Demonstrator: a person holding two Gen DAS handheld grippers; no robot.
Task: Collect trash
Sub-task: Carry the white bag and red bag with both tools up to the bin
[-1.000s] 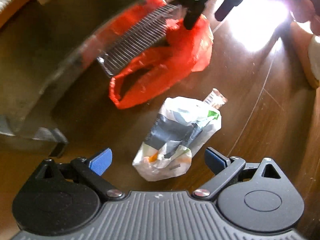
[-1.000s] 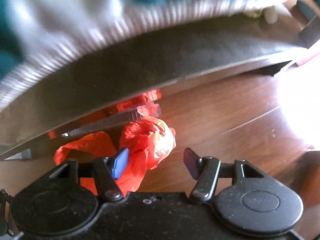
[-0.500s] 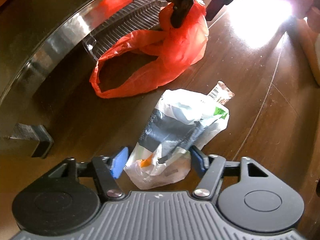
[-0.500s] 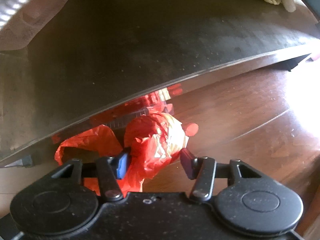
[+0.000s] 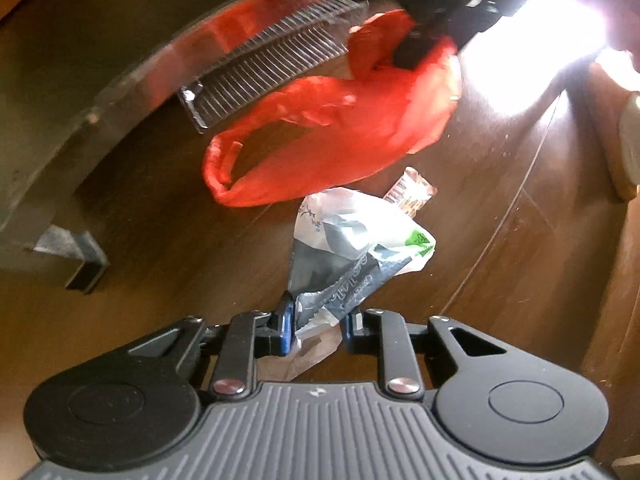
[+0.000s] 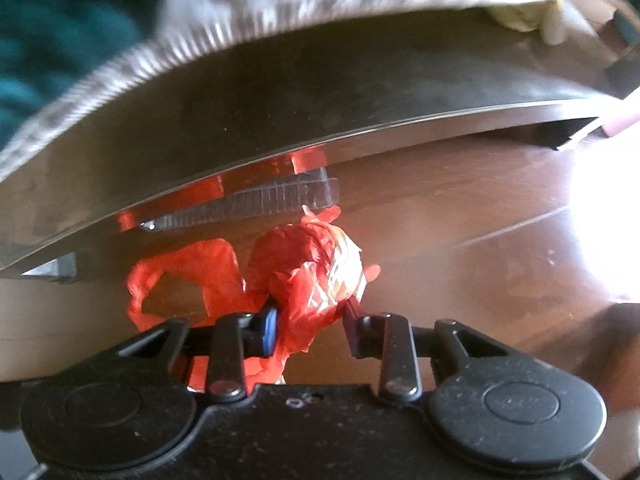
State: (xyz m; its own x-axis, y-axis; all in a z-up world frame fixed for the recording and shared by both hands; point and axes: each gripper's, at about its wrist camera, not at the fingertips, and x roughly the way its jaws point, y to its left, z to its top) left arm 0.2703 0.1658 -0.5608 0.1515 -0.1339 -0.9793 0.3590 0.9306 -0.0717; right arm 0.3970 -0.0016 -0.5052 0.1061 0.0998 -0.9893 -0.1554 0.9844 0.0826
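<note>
A crumpled white and grey plastic wrapper (image 5: 352, 248) lies on the dark wooden floor, and my left gripper (image 5: 318, 316) is shut on its near end. Beyond it a red plastic bag (image 5: 340, 140) hangs slack, its handle loop drooping to the left. In the left wrist view my right gripper (image 5: 428, 36) shows as a dark shape gripping the bag's top. Seen from the right wrist, the jaws of my right gripper (image 6: 311, 316) are closing, and both pads press the bunched red bag (image 6: 312, 272).
A small clear wrapper with a barcode (image 5: 412, 188) lies just behind the white one. A ribbed clear plastic piece (image 5: 272, 64) rests against the curved metal edge of low furniture (image 5: 80, 112), whose foot (image 5: 86, 268) stands at the left. Strong glare (image 5: 552, 20) covers the floor at the right.
My left jaws closed from wide open onto the white wrapper. My right jaws narrowed onto the red bag, whose bunched top has risen a little off the floor.
</note>
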